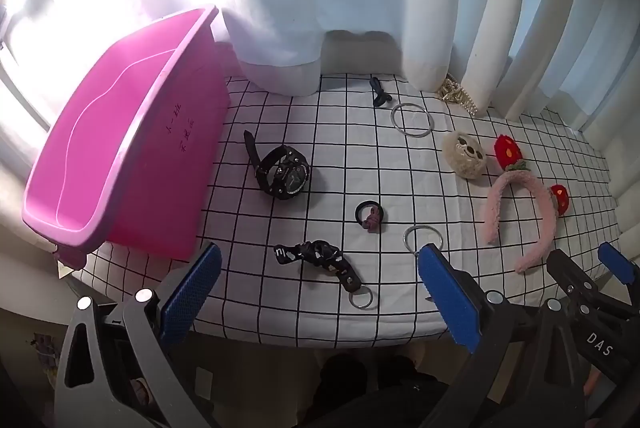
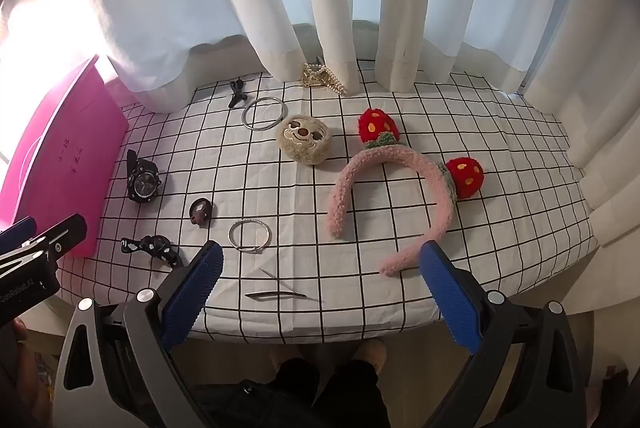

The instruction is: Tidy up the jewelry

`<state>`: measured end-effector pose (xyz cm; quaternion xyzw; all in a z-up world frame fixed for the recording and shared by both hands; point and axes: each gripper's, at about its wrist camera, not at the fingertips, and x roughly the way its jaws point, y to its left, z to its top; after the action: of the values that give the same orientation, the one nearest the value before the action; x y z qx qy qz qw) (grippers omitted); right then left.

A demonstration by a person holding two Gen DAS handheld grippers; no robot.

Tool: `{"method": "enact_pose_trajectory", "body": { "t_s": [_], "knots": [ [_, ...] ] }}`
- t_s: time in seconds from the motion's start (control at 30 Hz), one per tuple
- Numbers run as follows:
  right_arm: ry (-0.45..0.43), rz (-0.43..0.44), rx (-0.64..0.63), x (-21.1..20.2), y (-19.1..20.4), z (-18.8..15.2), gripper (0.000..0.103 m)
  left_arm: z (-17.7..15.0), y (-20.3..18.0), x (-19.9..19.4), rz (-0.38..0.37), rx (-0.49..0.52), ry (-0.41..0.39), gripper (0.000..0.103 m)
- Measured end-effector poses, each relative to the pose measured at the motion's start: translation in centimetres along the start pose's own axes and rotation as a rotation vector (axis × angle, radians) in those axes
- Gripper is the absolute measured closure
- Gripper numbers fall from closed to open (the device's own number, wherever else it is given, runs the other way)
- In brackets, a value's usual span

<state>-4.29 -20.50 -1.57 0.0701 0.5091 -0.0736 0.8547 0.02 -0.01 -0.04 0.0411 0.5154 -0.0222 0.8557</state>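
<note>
Several jewelry pieces lie on the checked worktop (image 2: 400, 116) right of the pink bin (image 1: 120, 132): black watch (image 1: 286, 172) nearest it, silver bangle (image 2: 249, 235), pink headband (image 2: 400, 188) farthest. Left gripper (image 1: 320, 292) and right gripper (image 2: 320, 292) hover with fingers wide apart, empty.

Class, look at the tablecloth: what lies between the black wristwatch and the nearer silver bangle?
A black hair tie with a small mauve charm lies between the wristwatch and the nearer bangle. The right wrist view shows it best; the left confirms it.

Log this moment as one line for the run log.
stage: start | left gripper: open, empty | right gripper: open, empty | pink bin: nothing visible inside | watch: on table
</note>
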Motion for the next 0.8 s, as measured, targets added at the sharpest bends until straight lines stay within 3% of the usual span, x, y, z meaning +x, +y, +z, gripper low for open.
{"method": "enact_pose_trajectory", "body": {
  "t_s": [0.8],
  "knots": [
    [-0.004,0.002,0.0,-0.29,-0.19,-0.13,0.009,-0.26,-0.31,-0.45,0.0,-0.003,-0.013,0.006]
  ]
}}
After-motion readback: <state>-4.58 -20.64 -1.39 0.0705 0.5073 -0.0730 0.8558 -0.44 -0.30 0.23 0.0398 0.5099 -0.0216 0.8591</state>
